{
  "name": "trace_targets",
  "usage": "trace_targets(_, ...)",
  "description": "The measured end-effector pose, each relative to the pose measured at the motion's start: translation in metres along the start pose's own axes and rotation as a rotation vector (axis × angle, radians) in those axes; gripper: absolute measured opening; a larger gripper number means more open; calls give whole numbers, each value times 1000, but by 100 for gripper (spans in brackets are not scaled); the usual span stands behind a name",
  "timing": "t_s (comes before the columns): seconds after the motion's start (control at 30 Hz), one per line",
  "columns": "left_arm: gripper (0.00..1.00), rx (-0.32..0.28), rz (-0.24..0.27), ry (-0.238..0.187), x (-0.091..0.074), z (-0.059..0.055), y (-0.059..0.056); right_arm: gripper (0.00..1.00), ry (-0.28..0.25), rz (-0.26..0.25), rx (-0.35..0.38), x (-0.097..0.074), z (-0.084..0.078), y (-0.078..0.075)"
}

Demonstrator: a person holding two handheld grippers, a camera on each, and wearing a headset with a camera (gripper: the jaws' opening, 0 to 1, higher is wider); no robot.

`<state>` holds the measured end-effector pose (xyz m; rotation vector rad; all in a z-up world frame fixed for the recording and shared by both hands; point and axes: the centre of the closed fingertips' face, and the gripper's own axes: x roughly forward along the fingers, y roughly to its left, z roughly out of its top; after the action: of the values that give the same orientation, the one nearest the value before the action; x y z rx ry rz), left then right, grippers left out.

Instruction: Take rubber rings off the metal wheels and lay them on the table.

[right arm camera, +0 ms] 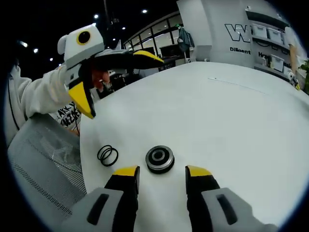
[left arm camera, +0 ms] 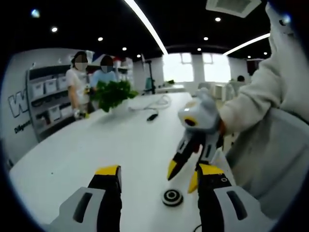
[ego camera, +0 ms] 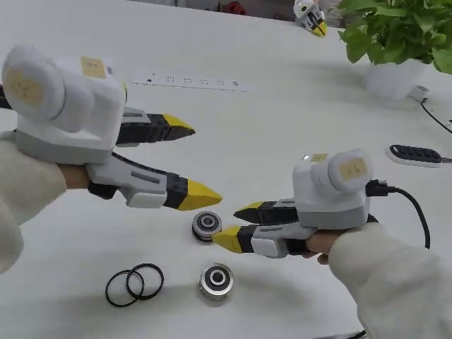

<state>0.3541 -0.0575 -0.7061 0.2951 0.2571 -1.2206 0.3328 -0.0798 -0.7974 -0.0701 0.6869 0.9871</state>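
Two metal wheels lie on the white table [ego camera: 282, 113]. One wheel [ego camera: 207, 224] [right arm camera: 160, 158] [left arm camera: 172, 197] has a dark rim and sits just in front of my right gripper's tips. The nearer wheel [ego camera: 216, 280] shows a silver rim. Two loose black rubber rings [ego camera: 134, 284] [right arm camera: 107, 155] overlap on the table to its left. My right gripper [ego camera: 233, 224] [right arm camera: 162, 171] [left arm camera: 182, 176] is open and empty, low over the table. My left gripper [ego camera: 194, 161] [left arm camera: 158, 171] [right arm camera: 120, 82] is held higher, wide open with nothing between its jaws.
A potted plant [ego camera: 395, 42] stands at the back right, with a black remote [ego camera: 417, 154] and a cable [ego camera: 413, 205] near it. A long white strip [ego camera: 191, 81] lies further back, and another gripper [ego camera: 311, 15] rests at the far edge. Two people [left arm camera: 89, 72] stand beyond the table.
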Motion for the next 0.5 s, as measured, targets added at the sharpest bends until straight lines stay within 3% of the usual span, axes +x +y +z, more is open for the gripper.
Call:
trace_targets(0.1, 54, -8, 13, 22, 5, -15, 1, 35, -3, -6, 22, 0, -2, -3)
trace_targets(0.27, 49, -16, 21, 17, 12, -22, -4, 33, -2, 3, 11, 5, -2, 1)
trace_targets(0.5, 37, -2, -19, 81, 22, -45, -21, 31, 22, 8, -29, 11, -7, 5)
